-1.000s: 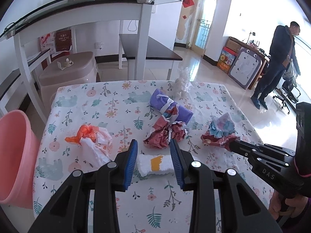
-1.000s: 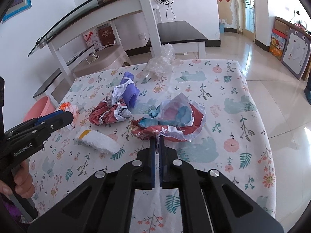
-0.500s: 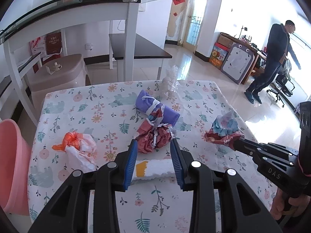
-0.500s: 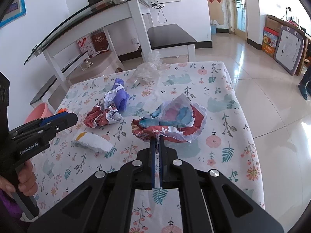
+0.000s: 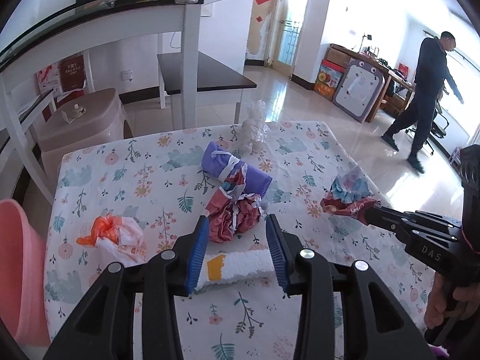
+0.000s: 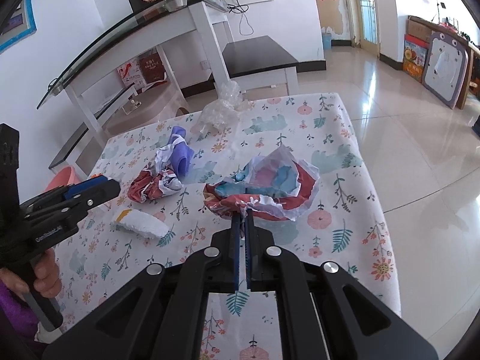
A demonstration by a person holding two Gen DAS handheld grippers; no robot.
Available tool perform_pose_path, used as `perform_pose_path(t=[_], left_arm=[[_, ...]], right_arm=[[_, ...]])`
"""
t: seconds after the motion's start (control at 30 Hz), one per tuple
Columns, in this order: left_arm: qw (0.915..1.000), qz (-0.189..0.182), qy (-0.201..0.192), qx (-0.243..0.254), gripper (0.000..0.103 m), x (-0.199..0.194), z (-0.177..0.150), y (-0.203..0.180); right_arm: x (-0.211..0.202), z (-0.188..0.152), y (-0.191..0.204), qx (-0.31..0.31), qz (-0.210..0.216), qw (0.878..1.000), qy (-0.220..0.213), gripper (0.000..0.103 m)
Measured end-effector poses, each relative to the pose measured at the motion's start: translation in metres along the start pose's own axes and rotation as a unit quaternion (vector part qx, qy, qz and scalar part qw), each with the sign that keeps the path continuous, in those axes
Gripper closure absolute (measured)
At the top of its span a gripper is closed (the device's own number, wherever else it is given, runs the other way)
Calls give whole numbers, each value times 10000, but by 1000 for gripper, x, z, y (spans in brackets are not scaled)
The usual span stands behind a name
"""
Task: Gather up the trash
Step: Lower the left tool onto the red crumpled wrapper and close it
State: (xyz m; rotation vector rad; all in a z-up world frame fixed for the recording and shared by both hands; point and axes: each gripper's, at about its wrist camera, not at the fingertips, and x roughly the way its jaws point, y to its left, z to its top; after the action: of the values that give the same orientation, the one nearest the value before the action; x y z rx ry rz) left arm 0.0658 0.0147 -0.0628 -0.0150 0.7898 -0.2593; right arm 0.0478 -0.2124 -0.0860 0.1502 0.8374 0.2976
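my right gripper (image 6: pixel 242 214) fingers pinching torn wrapper (image 6: pixel 264 186) | left gripper (image 5: pixel 237 240) fingers spread around foam piece (image 5: pixel 240 265) | all trash uncollected on surface (image 5: pixel 300 156), pink bin (image 5: pixel 18 270) left of fingers

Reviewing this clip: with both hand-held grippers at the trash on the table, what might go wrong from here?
1. The right hand-held gripper pinches only an edge of the crumpled red-and-blue paper wrapper; thin paper may tear or slip when lifted.
2. The left hand-held gripper is open around the white foam piece with a yellow patch; closing off-centre might squeeze it out.
3. The pink plastic bin sits off the table's left edge; carried trash might drop short.
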Motion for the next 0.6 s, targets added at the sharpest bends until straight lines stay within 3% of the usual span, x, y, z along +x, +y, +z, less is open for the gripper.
perform_pose_path(t=[0.27, 0.6], left_arm=[[9996, 82, 123, 246, 64, 24, 12, 4], [9983, -132, 548, -147, 64, 65, 14, 26]], right_arm=[[-3, 2, 7, -139, 112, 9998, -35, 100], [3, 1, 6, -108, 95, 9999, 52, 100]])
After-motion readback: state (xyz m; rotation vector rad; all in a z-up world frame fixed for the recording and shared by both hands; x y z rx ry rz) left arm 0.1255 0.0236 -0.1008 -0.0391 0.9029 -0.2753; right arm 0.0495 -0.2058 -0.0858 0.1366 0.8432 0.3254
